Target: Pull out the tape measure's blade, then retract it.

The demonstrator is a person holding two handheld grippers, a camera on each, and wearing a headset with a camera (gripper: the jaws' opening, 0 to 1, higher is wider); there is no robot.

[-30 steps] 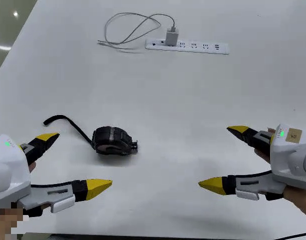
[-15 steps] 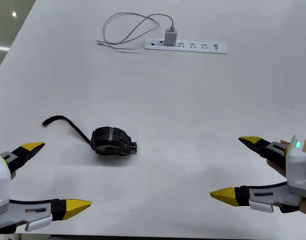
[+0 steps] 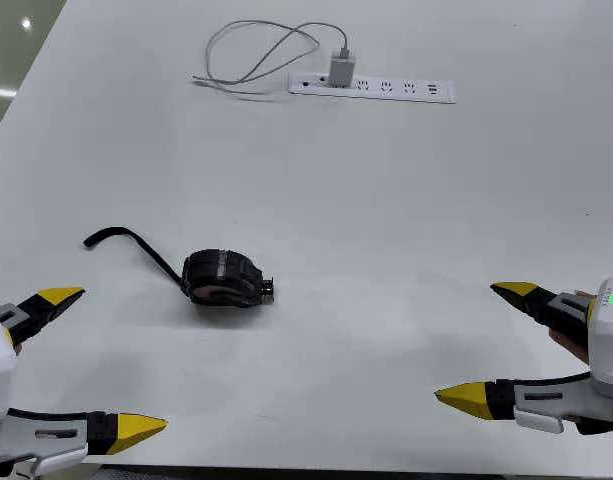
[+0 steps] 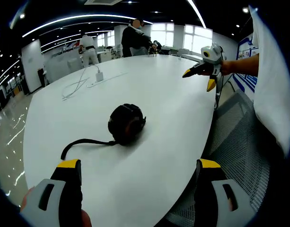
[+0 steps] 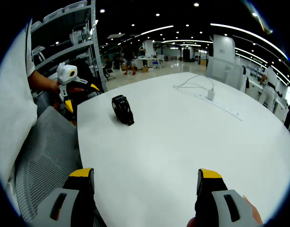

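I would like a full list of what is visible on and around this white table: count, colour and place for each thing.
tape measure: one, black, on the table, left of centre
strap: one, black, trailing left from the tape measure
power strip: one, white, at the far side of the table
charger: one, white, plugged into the power strip's left end
cable: one, pale grey, looped left of the charger
table: one, white
mesh chair: one, grey, at the table's near edge
left gripper: one, white with yellow-tipped black jaws, open, near left
right gripper: one, same colours, open, near right
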